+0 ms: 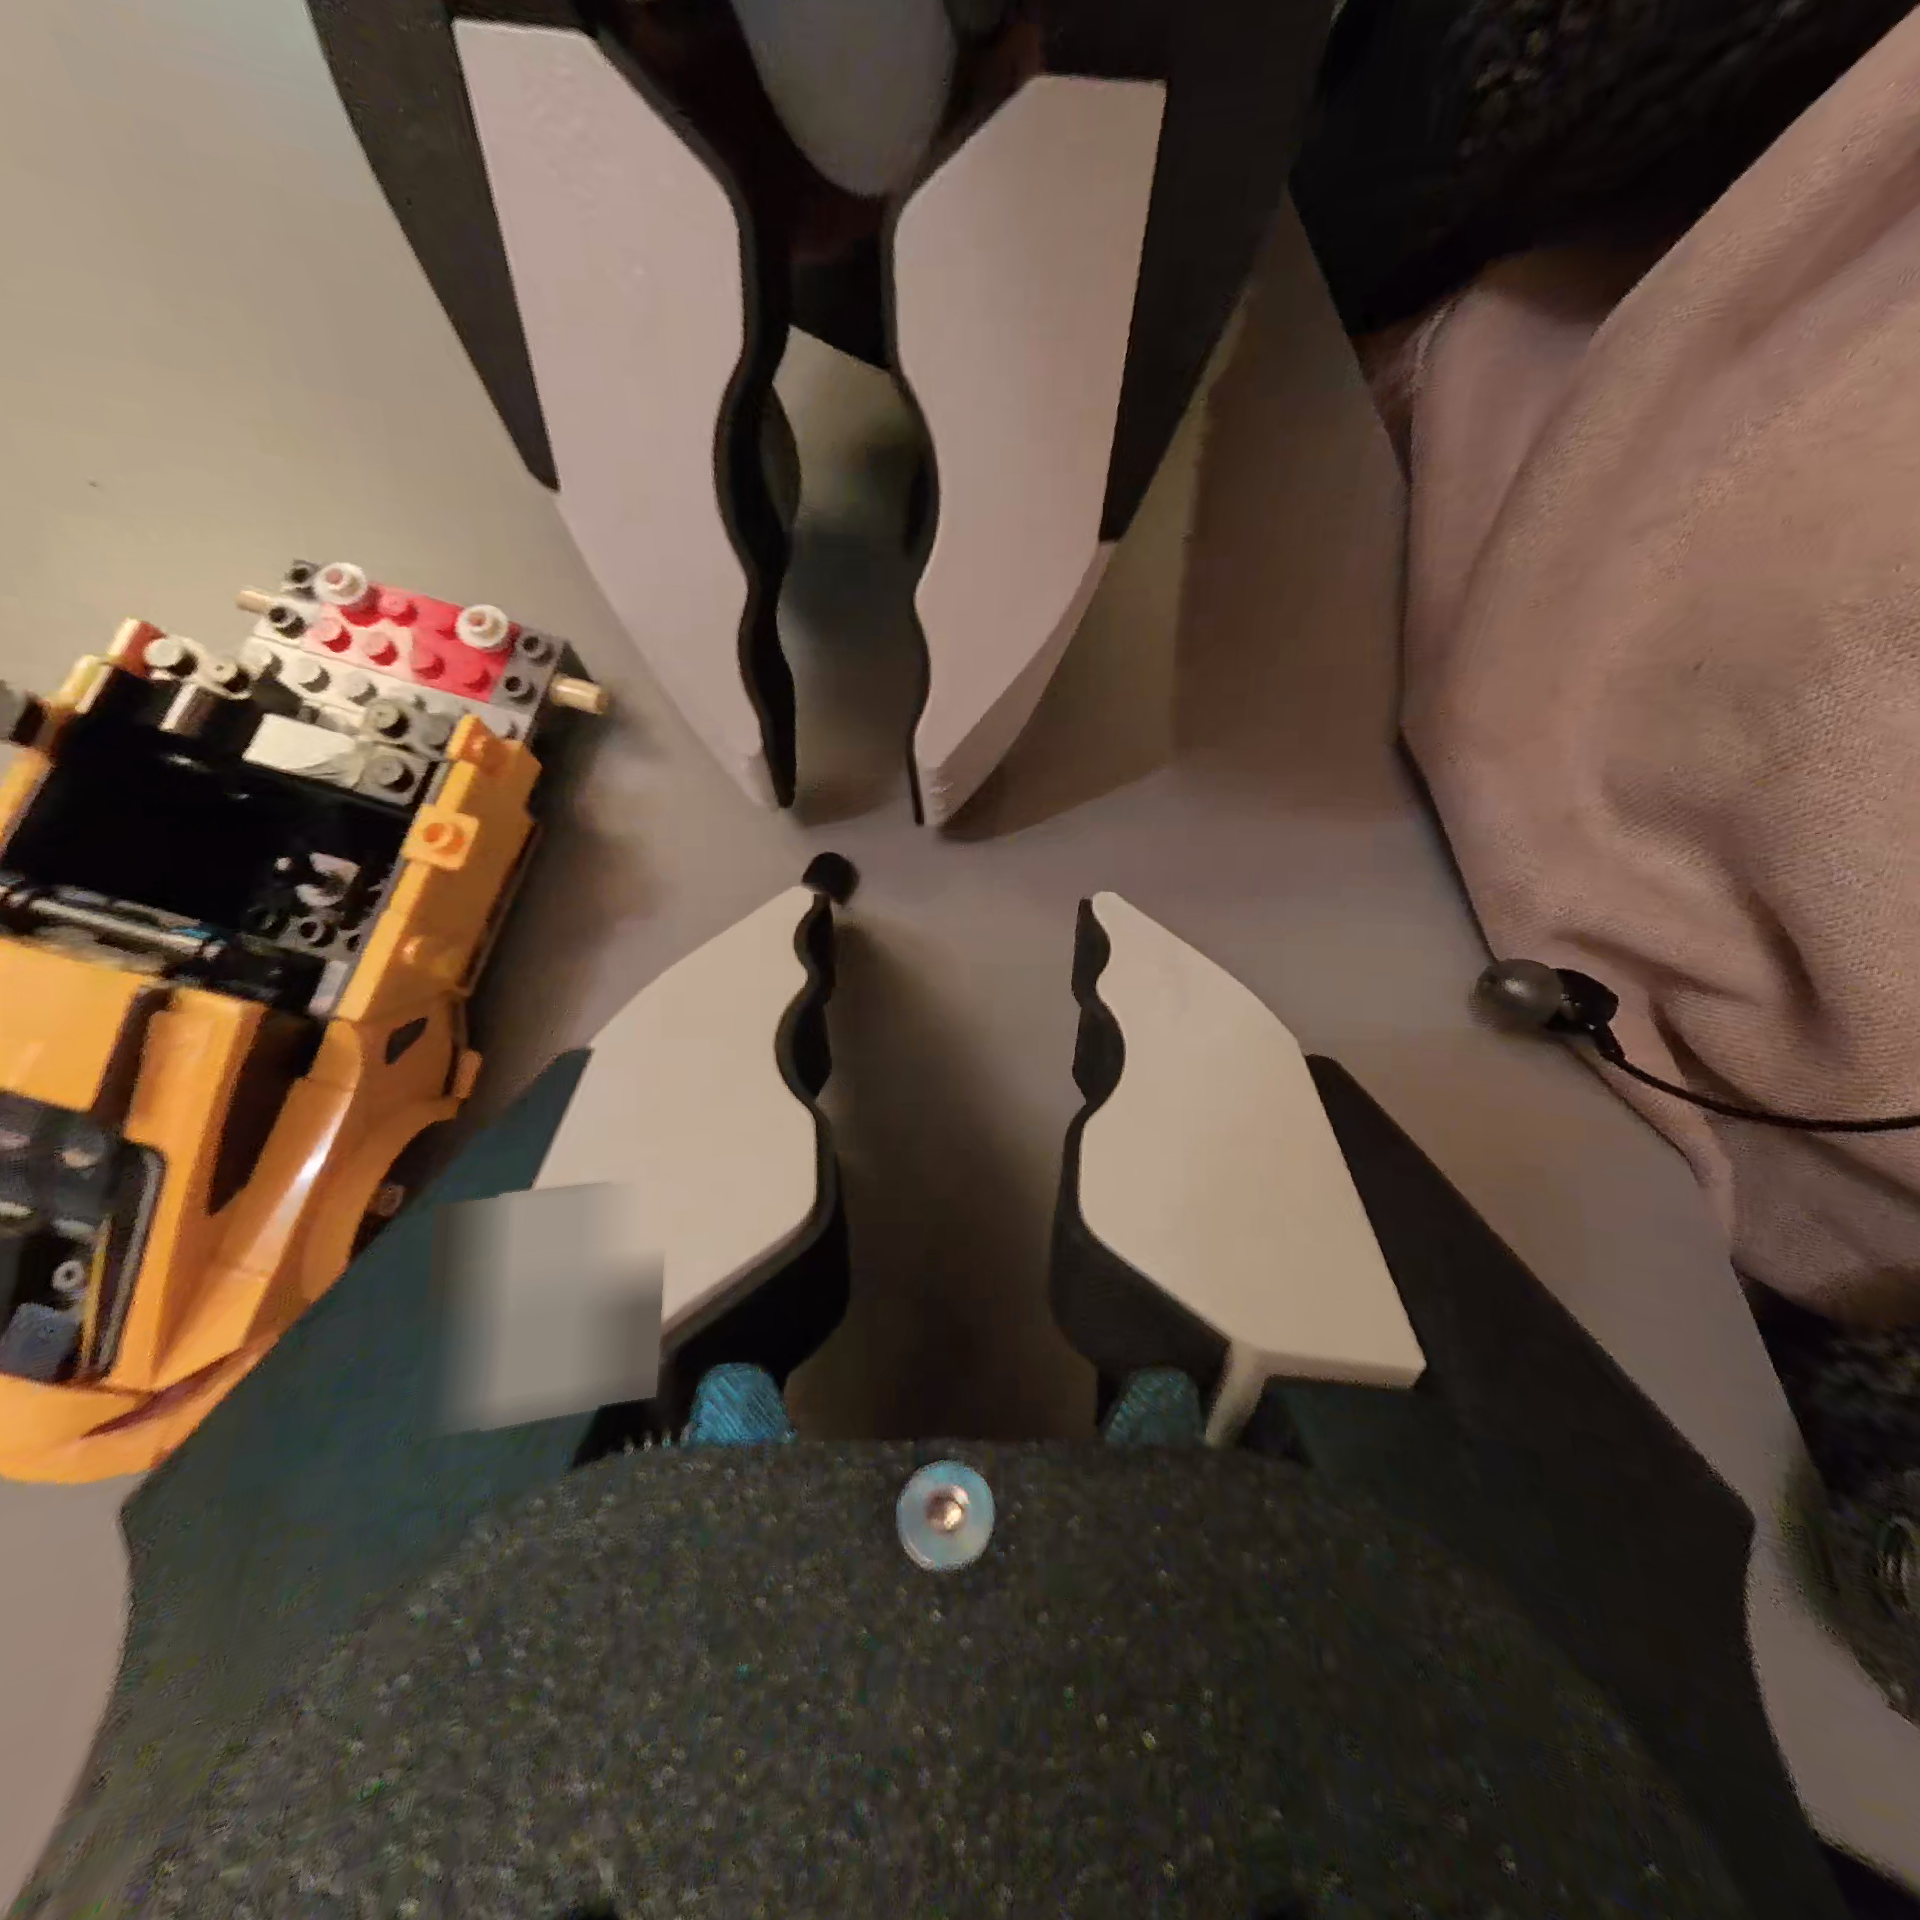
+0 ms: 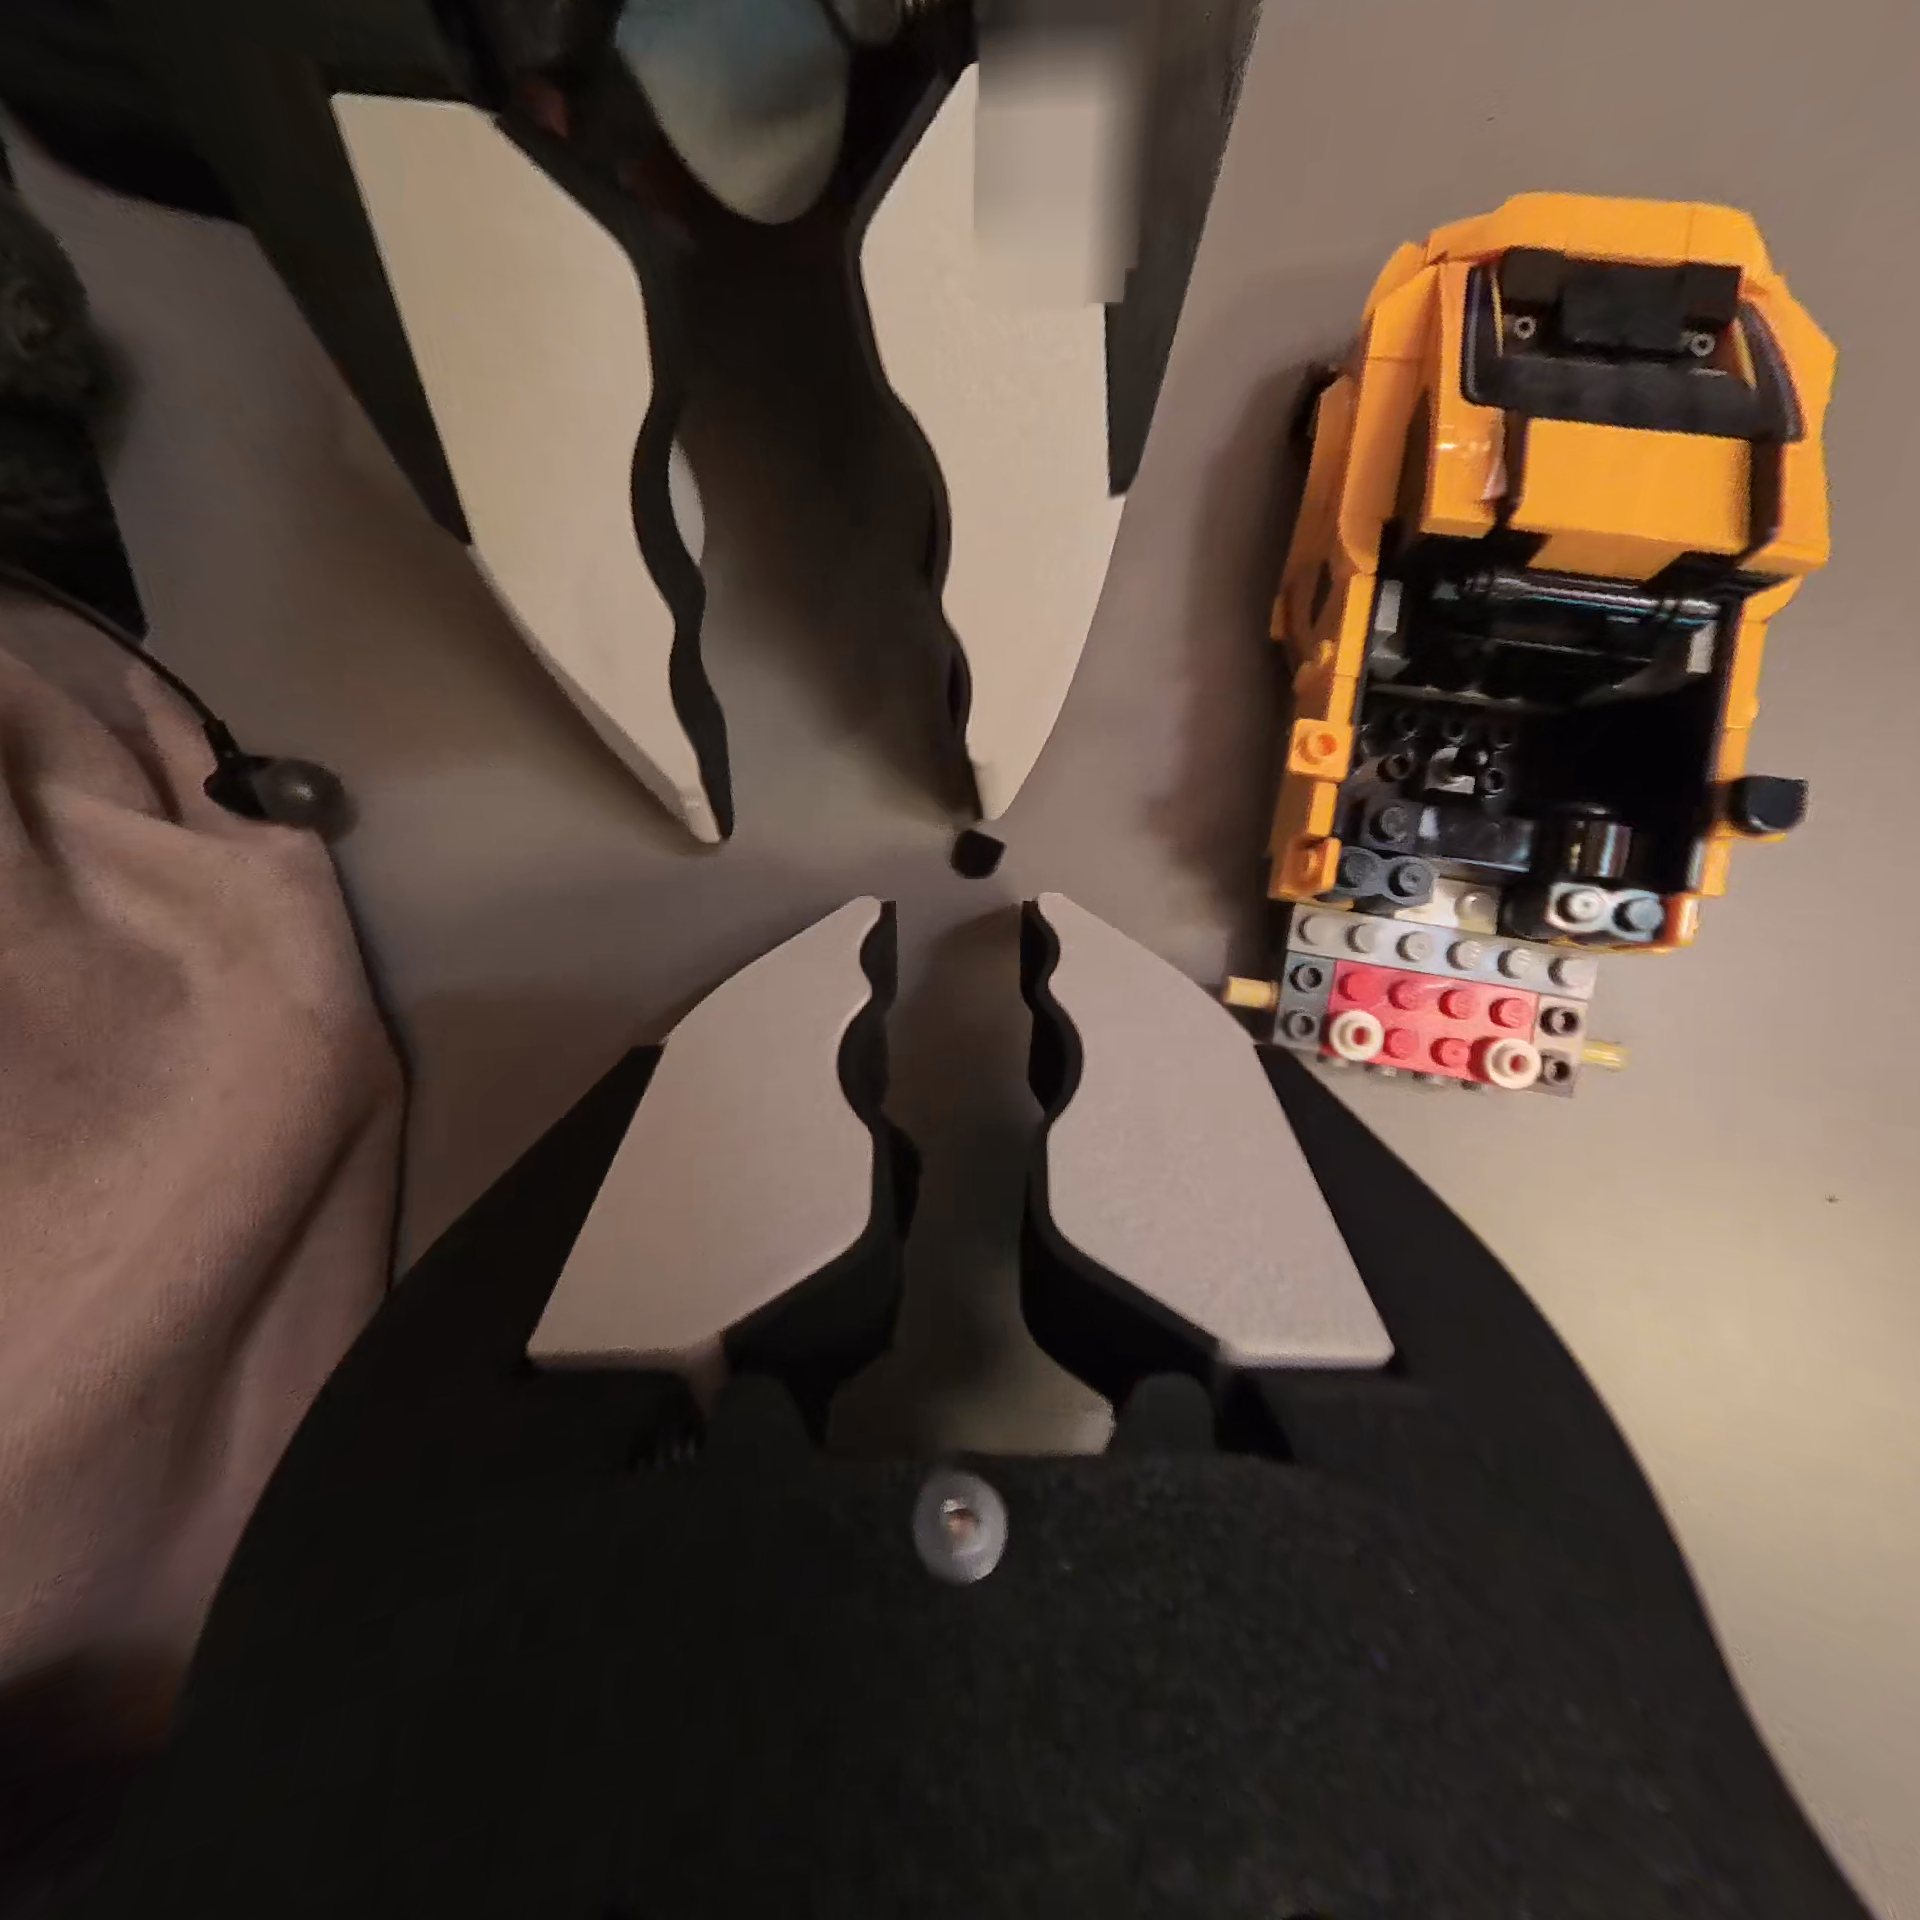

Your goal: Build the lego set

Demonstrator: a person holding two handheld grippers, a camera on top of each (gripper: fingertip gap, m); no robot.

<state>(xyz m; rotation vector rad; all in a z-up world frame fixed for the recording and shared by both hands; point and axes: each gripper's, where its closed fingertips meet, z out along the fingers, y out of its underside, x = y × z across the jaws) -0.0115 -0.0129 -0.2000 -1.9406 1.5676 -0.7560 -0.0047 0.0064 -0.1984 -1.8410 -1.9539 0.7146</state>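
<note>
A small black piece (image 1: pixel 831 876) lies on the grey table (image 1: pixel 1195 883), between the two grippers, which face each other tip to tip. My left gripper (image 1: pixel 956 904) is open with nothing between its pads; the black piece sits right at the tip of one of its fingers (image 1: pixel 727 1039). My right gripper (image 2: pixel 956 909) has its fingers a narrow gap apart with only bare table between them. The black piece (image 2: pixel 977 852) lies just beyond its tips. The right gripper also shows in the left wrist view (image 1: pixel 852 810), and the left gripper in the right wrist view (image 2: pixel 847 826).
An orange and black brick-built car (image 1: pixel 208 987) with a red and grey studded end lies close beside the grippers; it also shows in the right wrist view (image 2: pixel 1558 623). A pinkish cloth bag (image 1: pixel 1662 727) with a dark cord toggle (image 1: pixel 1527 992) lies on the other side. My two grippers' fingertips are within a few centimetres of each other.
</note>
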